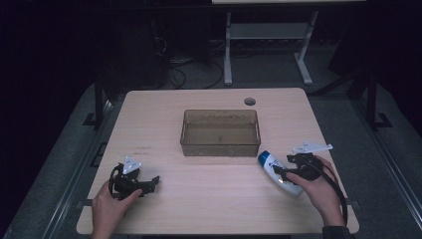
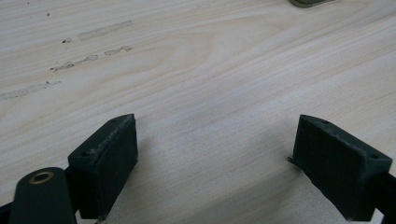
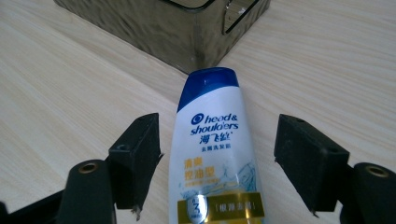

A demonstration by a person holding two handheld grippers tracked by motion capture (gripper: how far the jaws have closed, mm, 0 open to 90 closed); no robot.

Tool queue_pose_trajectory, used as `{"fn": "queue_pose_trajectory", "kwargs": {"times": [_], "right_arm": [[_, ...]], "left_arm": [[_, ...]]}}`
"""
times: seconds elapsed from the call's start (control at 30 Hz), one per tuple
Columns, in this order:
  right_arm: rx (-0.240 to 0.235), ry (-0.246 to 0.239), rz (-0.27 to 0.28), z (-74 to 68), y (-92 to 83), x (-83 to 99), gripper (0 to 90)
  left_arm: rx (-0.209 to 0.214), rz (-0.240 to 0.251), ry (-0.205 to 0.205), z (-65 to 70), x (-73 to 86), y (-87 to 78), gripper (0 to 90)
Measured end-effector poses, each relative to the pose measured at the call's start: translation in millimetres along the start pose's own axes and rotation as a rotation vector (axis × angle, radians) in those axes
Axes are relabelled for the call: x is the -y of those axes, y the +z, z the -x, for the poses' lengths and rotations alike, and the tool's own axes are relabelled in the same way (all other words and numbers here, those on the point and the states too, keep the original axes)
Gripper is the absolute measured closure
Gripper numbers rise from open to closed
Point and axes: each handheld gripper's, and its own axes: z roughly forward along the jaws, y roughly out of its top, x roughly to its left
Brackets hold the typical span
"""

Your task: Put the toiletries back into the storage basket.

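Right tongs [image 3: 217,154]: jaws standing wide apart, one on each side of the shampoo bottle [image 3: 212,149]; neither pad is pressing on the bottle, with a gap showing on both sides.
Right tongs, high view [image 1: 279,172]: lying low over the near right part of the table [image 1: 209,199], held in the person's right hand [image 1: 318,191], pointing left toward the bottle.
Shampoo bottle [image 1: 279,173]: lying flat on the table, white body with a blue cap; the cap end is pointing toward the near right corner of the bin, the other end is sitting between the jaws.
Bottle label: facing up, carrying blue lettering and a gold band.
Bin [image 1: 220,133]: translucent, brownish, rectangular, open at the top, sitting at the middle of the table; its corner is lying just beyond the bottle cap, not touching it.
Left tongs [image 2: 215,149]: jaws standing open, nothing between them, bare wood showing in the gap.
Left tongs, high view [image 1: 152,183]: resting on the near left part of the table, held in the left hand [image 1: 107,206], well apart from the bin and the bottle.
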Motion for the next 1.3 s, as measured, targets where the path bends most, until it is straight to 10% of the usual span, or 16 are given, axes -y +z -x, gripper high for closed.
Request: {"fn": "queue_pose_trajectory", "kwargs": {"times": [1.3], "right_arm": [[-0.008,-0.092,-0.364,1.1,71.6,-31.4,22.0]], "left_arm": [[0.001,-0.005,0.002,-0.1,-0.1,-0.4,12.8]]}}
